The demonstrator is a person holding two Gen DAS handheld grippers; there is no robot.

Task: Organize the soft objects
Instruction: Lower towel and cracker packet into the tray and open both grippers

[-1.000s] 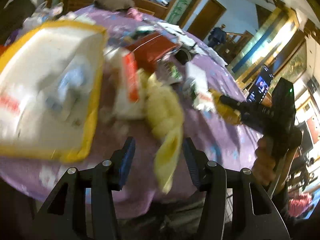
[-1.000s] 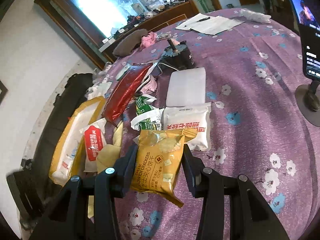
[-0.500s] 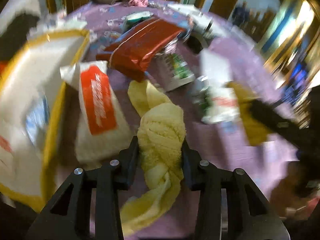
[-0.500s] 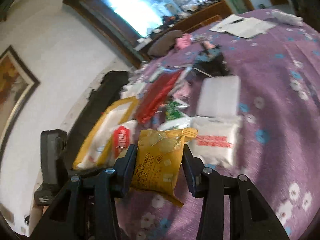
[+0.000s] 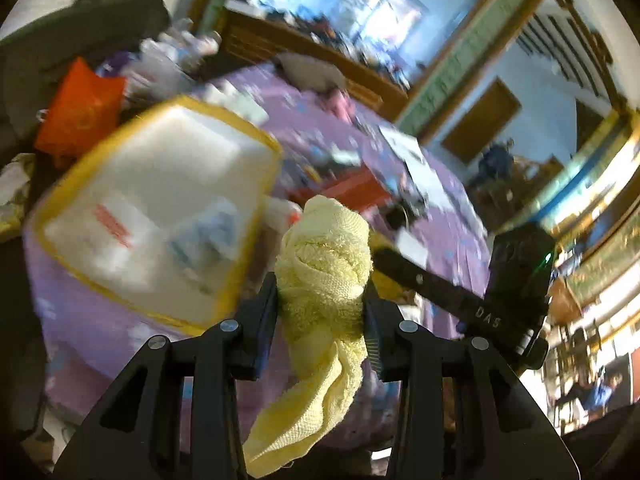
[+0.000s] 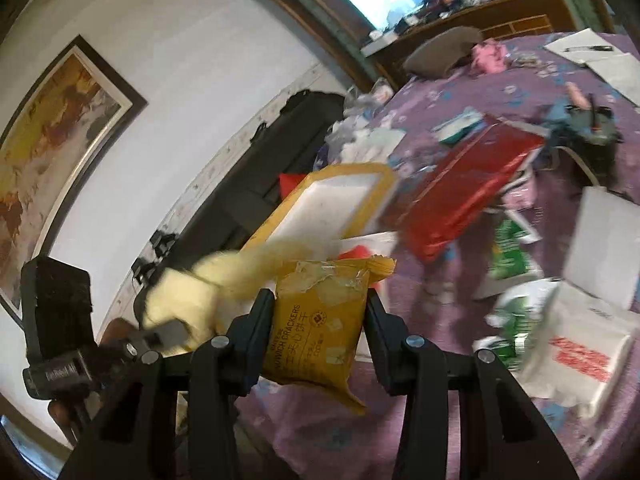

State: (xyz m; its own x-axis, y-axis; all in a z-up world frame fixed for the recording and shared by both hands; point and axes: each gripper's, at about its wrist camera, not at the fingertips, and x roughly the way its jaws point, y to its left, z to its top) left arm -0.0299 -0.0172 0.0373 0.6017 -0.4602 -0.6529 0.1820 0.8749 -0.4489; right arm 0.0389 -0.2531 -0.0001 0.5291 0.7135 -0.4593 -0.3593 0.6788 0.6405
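The left gripper [image 5: 322, 312] has its jaws pinched on a knotted yellow towel [image 5: 322, 264], bunched head above the jaws and tail hanging below them, clear of the counter [image 5: 92, 320]. The right gripper [image 6: 320, 320] has its jaws clamped on the two side edges of a yellow snack packet [image 6: 320, 332] printed "SANDWICH CRACKERS" with Chinese characters beside it; the torn top seal stands above the jaws. The counter, covered in purple floral cloth, serves as landmark. On its left edge lies a large white package with yellow border [image 5: 160, 208], its red label blurred and unreadable. Toward the counter centre lies a red foil bag [image 6: 468, 188], with a green-and-white packet [image 6: 510, 248] just beside it. At the near right edge of the counter rests a white pack with red Chinese print [image 6: 576, 356], and a plain white pack [image 6: 604, 240] lies behind it. Papers [image 6: 592, 52] lie at the far edge. In the left wrist view the right gripper's body, lettered "DAS", crosses the counter's right side. A framed painting [image 6: 52, 168] hangs on the wall beyond the counter.
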